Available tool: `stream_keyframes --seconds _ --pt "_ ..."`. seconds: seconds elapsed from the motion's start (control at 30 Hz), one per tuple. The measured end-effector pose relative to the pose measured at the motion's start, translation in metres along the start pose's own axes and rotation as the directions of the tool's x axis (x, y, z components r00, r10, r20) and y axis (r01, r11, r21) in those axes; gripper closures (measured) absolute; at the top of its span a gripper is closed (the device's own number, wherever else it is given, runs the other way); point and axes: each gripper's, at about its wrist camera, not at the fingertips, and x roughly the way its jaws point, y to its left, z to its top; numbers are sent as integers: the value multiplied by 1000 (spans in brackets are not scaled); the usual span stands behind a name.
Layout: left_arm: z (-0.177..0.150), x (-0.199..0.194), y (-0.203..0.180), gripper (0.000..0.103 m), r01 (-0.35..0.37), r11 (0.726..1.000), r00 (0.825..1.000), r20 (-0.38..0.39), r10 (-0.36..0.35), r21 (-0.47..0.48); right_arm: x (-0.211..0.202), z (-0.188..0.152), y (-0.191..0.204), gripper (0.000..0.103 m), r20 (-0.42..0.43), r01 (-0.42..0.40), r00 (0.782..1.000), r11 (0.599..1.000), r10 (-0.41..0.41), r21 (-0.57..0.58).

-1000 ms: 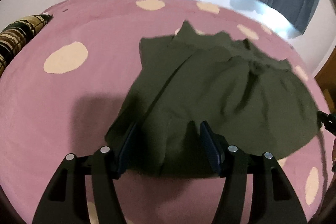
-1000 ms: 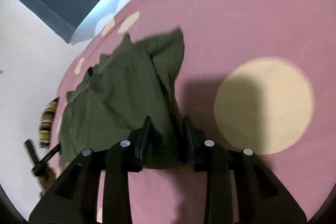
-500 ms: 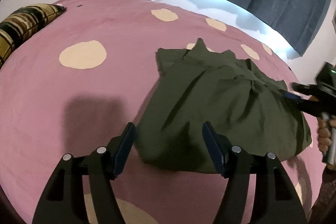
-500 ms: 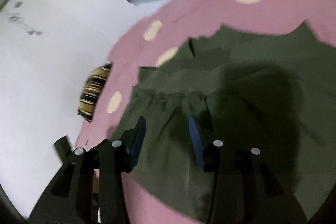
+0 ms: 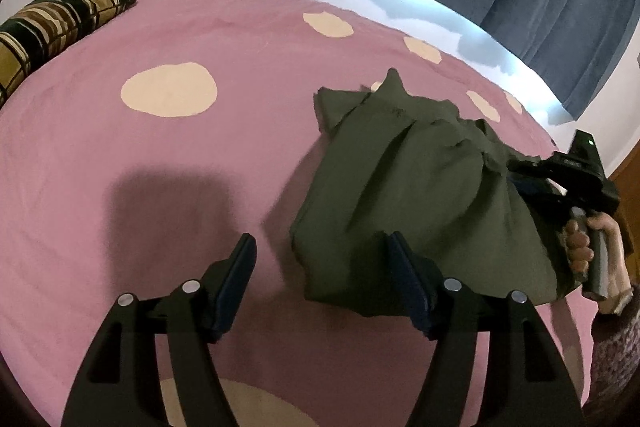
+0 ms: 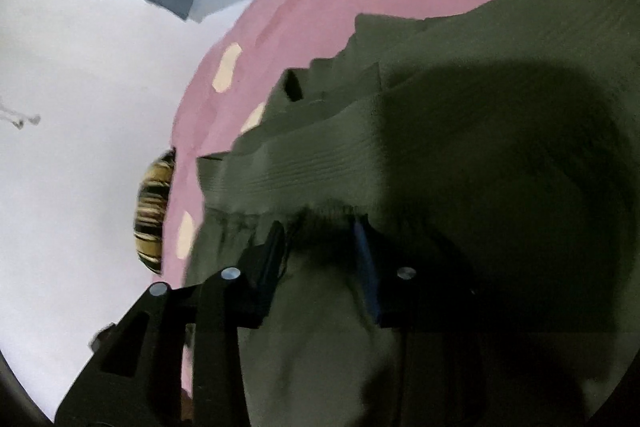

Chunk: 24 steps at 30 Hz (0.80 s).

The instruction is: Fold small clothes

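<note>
No readable writing; olive garment point(image 5: 420, 195) on spotted bedspread point(image 5: 160, 167). Left gripper point(image 5: 320, 259) wide apart, holding nothing; right gripper point(image 6: 320, 247) has just been opening, jaws parted over the cloth, gripping nothing.

Left tongs point(image 5: 318, 259): two black angular arms, each carrying two round silver screw heads, with dark blue pads on the inner faces of the fingers point(image 5: 404, 267). Right tongs point(image 6: 320, 247) were of the same black build with silver screws. The housing showed a small green light; the hand point(image 5: 580, 251) gripped a grey handle, with a dark mottled sleeve point(image 5: 616, 355) at the wrist.
</note>
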Motion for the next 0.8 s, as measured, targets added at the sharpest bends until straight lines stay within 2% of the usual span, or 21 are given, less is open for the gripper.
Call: stream_keyframes --seconds 0.1,0.23,0.4,0.47,0.53,0.6,0.63,0.8 --pt "1 -6 3 36 -3 1000 1000 20 3 -1 -20 -20 17 53 33 -20 999 999 21 -47" --pt "4 -9 15 35 18 998 999 28 -16 -53 -42 -57 36 50 43 -39 998 992 45 -121" --pt "3 -5 25 33 53 993 999 8 -52 -109 -49 -99 37 50 20 -17 1000 988 21 -151" --pt "1 -3 26 32 61 991 998 -3 -62 -117 -39 -111 31 49 -14 16 1000 990 -18 -139" --pt "-1 -1 25 32 75 989 997 -14 -77 -125 -23 -118 21 49 -33 46 998 990 -51 -135" --pt "-2 2 24 32 87 988 995 -27 -91 -131 -22 -123 12 49 -4 36 999 991 -37 -129" --pt "-3 3 22 32 90 987 995 -32 -95 -130 -23 -124 13 49 27 38 999 991 -35 -129" --pt "-1 -4 24 31 103 986 994 -18 -106 -132 -41 -127 21 48 46 28 999 993 -23 -112"
